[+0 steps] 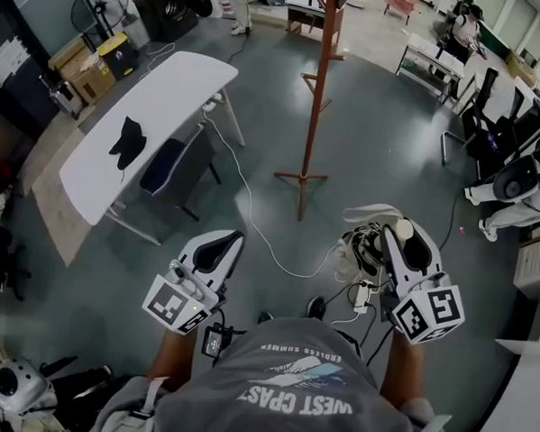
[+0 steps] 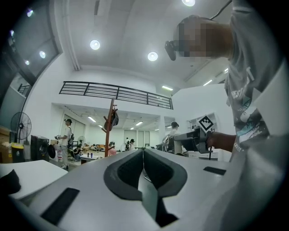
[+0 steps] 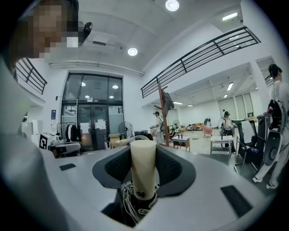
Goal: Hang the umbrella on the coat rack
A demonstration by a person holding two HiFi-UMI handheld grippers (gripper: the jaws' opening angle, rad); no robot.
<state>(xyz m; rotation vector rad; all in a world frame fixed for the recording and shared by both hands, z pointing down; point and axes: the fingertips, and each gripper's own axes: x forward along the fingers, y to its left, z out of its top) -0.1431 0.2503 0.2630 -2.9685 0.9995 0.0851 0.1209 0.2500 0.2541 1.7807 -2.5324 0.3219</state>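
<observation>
I stood by and saw the right gripper [image 1: 404,241] clamped on the cream handle [image 3: 143,166] of the folded umbrella [image 1: 362,245], with the dark canopy bunched just below the jaws and a pale strap looping out at its twelve o'clock. The left gripper [image 2: 143,151] hung beside it at the person's eleven o'clock, its jaws pressed together with nothing between them. The wooden coat rack [image 1: 320,87] stood well apart at the person's twelve o'clock, and the umbrella was nowhere near its pegs, so to my eye the carry had barely begun. A white cable [image 1: 250,217] snaked across the floor between the person and the foot of the rack, which I judged the likeliest trouble, since a foot could catch it while the eyes were on the pegs. The handle looked straight and smooth, so it might slide in the grip if tipped. It also offered no crook, so the strap would probably have to find a peg, and a loose strap is easy to miss. Something dark already hung from the top of the rack and might crowd that peg. At ten o'clock the white table [image 1: 182,81] and dark chair [image 1: 169,166] sat clear of the route.
</observation>
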